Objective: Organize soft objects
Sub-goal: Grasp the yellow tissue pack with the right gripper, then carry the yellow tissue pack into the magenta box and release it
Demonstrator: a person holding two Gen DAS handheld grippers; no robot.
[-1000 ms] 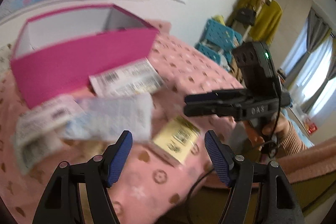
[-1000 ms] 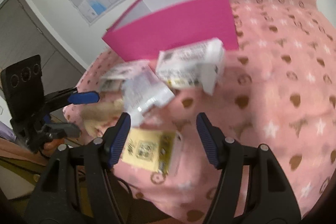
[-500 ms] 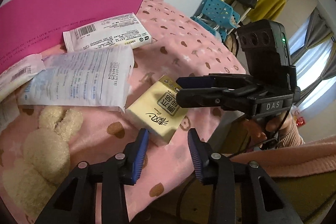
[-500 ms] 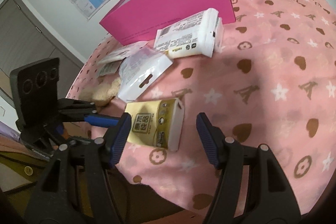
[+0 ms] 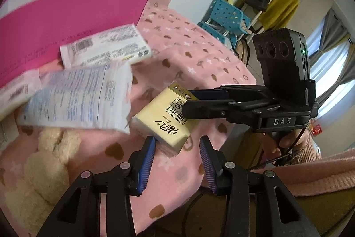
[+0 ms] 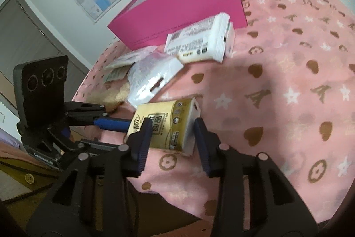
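Note:
A yellow tissue pack (image 5: 162, 117) (image 6: 170, 126) lies on the pink patterned cloth (image 6: 277, 81) near the table's front edge. My right gripper (image 6: 172, 139) straddles it; its jaws are closing and both pads touch the pack's sides. In the left wrist view the right gripper (image 5: 199, 101) reaches in from the right onto the pack's far end. My left gripper (image 5: 177, 159) has the pack's near corner between its fingers; its jaws are opening slightly and only the left finger (image 5: 147, 157) touches the pack. A cream plush toy (image 5: 44, 166) (image 6: 115, 97) lies to the left.
A pink open box (image 5: 73, 14) (image 6: 177, 3) stands at the back. In front of it lie a white wipes pack (image 5: 104, 50) (image 6: 199, 41) and a clear printed bag (image 5: 77, 94) (image 6: 150, 77). A blue crate (image 5: 226, 14) and a clothes rack stand beyond the table's right edge.
Both grippers have narrowed. The left one dropped in toward the yellow pack's near corner. The right one stayed put and closed its fingers onto the pack.

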